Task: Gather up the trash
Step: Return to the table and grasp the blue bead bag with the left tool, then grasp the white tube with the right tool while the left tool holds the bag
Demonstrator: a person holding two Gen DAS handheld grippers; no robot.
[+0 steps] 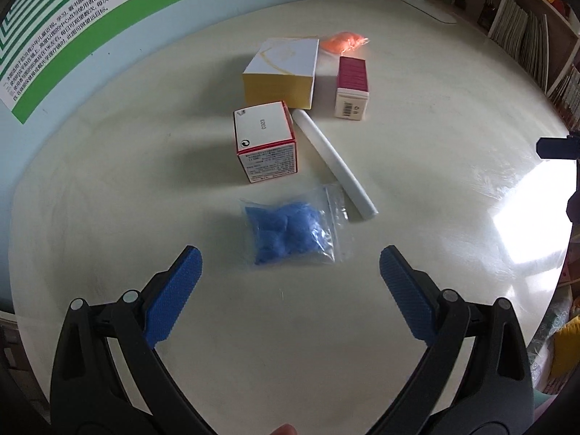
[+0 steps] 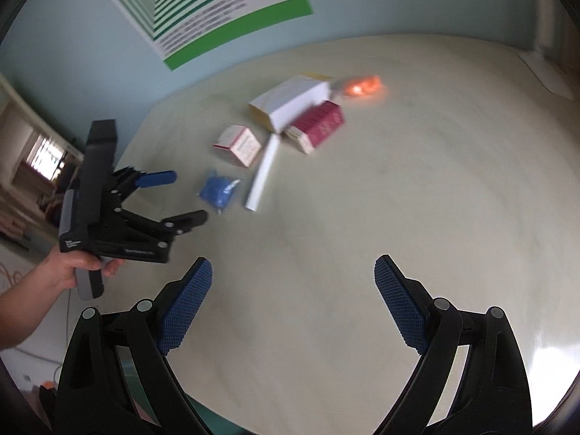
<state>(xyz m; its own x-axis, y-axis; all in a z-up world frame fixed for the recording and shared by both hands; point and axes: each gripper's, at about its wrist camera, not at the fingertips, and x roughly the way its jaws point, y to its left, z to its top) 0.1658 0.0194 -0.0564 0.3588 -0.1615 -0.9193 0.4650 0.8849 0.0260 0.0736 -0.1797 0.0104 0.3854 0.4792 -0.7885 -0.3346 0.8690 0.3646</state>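
A clear bag of blue stuff (image 1: 291,230) lies on the cream table (image 1: 417,290) just ahead of my open, empty left gripper (image 1: 290,268). Beyond it are a red-and-white box (image 1: 266,141), a white tube (image 1: 333,163), a yellow-and-white box (image 1: 281,72), a dark red box (image 1: 351,87) and an orange bag (image 1: 344,41). My right gripper (image 2: 293,282) is open and empty above bare table. It sees the left gripper (image 2: 181,195) open near the blue bag (image 2: 217,190), and the boxes (image 2: 290,105) farther off, blurred.
A blue wall with a green-striped poster (image 1: 72,29) stands behind the table. Bookshelves (image 1: 525,29) stand at the far right. A white lamp base (image 1: 431,7) sits at the table's back edge. The table's front edge runs below my right gripper (image 2: 217,417).
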